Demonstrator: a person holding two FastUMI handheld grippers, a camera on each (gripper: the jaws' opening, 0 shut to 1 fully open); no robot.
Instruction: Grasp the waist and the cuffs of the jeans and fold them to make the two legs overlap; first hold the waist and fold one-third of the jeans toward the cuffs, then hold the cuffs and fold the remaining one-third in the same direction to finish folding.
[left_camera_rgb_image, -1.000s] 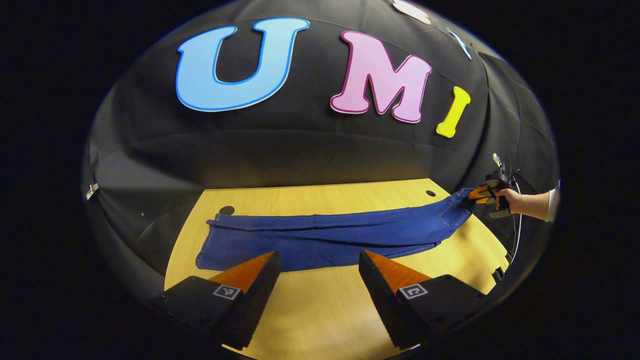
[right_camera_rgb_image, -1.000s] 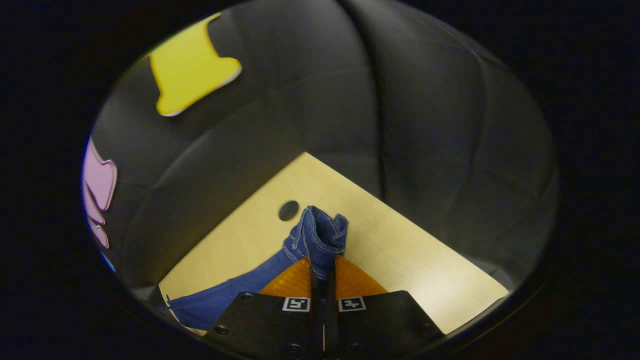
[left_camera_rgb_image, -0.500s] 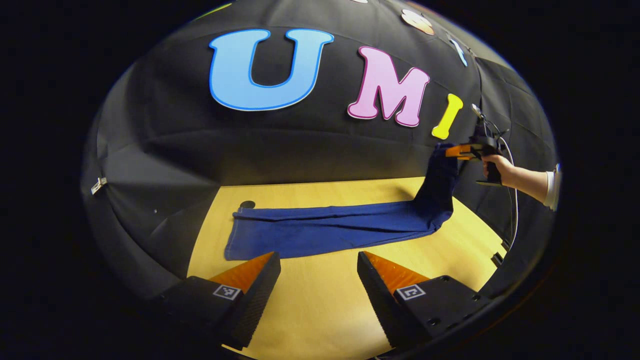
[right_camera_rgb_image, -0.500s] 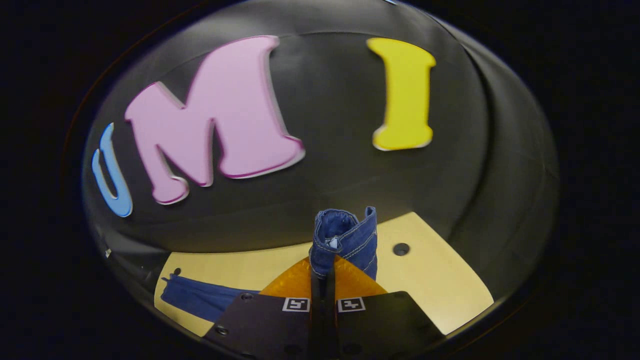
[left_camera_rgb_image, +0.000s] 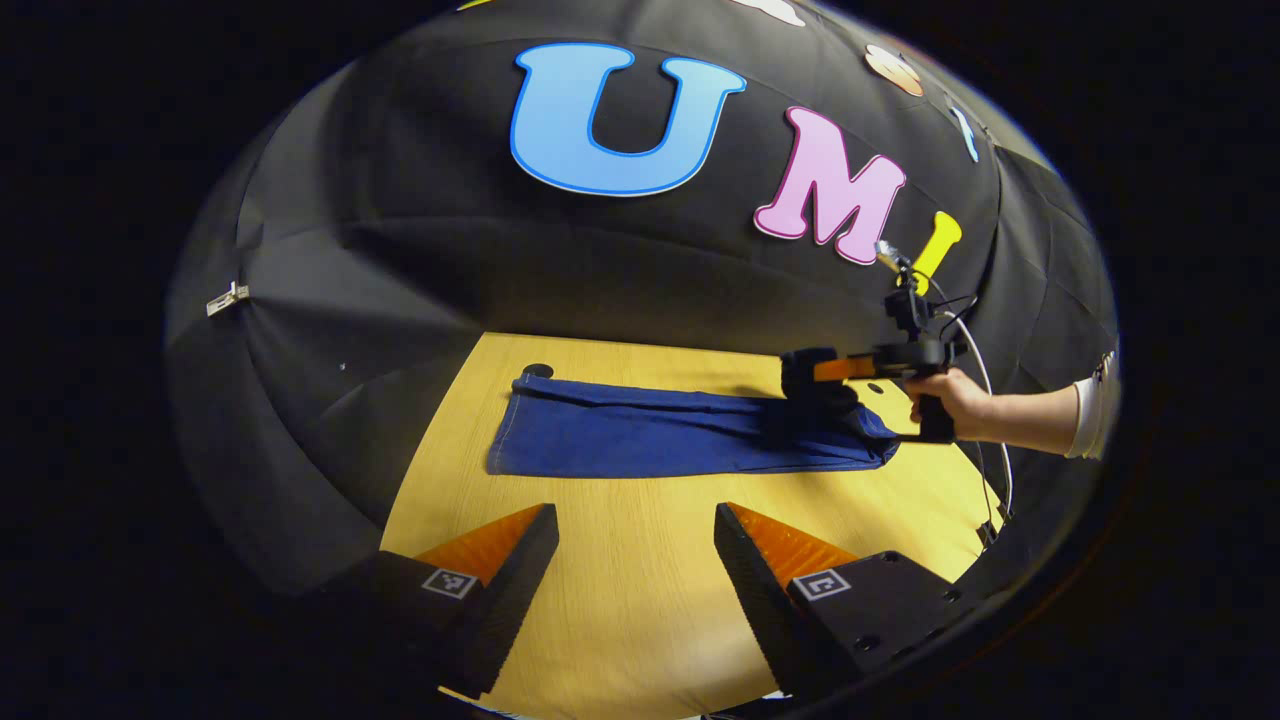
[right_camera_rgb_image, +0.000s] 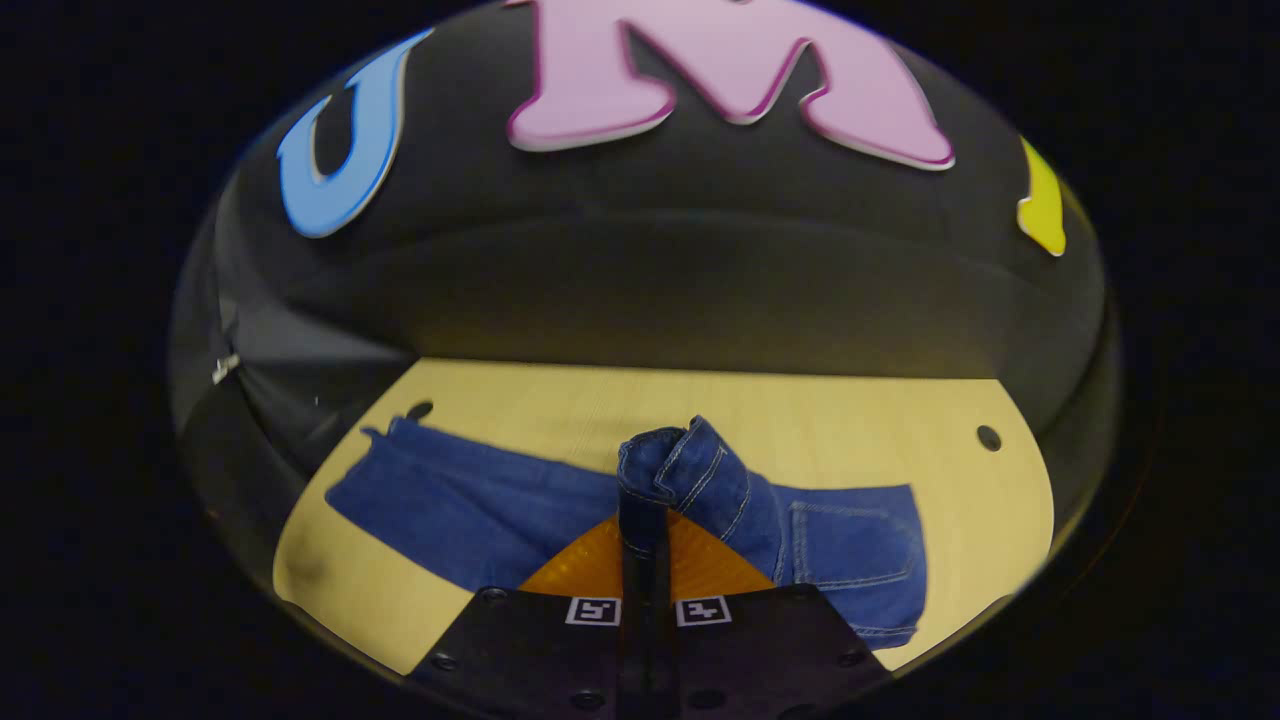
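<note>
Blue jeans (left_camera_rgb_image: 660, 435) lie lengthwise on the wooden table (left_camera_rgb_image: 640, 580), legs overlapped, cuffs at the left end (left_camera_rgb_image: 515, 430). My right gripper (left_camera_rgb_image: 815, 370), held by a hand (left_camera_rgb_image: 945, 400), is shut on the waist and carries it over the legs, low above the cloth. In the right gripper view the bunched waistband (right_camera_rgb_image: 680, 470) sticks up between the closed fingers of my right gripper (right_camera_rgb_image: 645, 525), with a back pocket (right_camera_rgb_image: 850, 545) folded over at the right. My left gripper (left_camera_rgb_image: 635, 530) hovers open above bare table, nearer than the jeans.
The table has small round holes near its far corners (left_camera_rgb_image: 537, 371) (right_camera_rgb_image: 988, 437). Black cloth walls close in the table at the back and sides. A cable (left_camera_rgb_image: 985, 400) hangs from the right gripper. Bare wood lies between the left gripper and the jeans.
My right gripper lifted the waist from the table's right end, swung it up, then brought it leftward and down over the legs. The left gripper view shifted slightly; its fingers stayed open.
</note>
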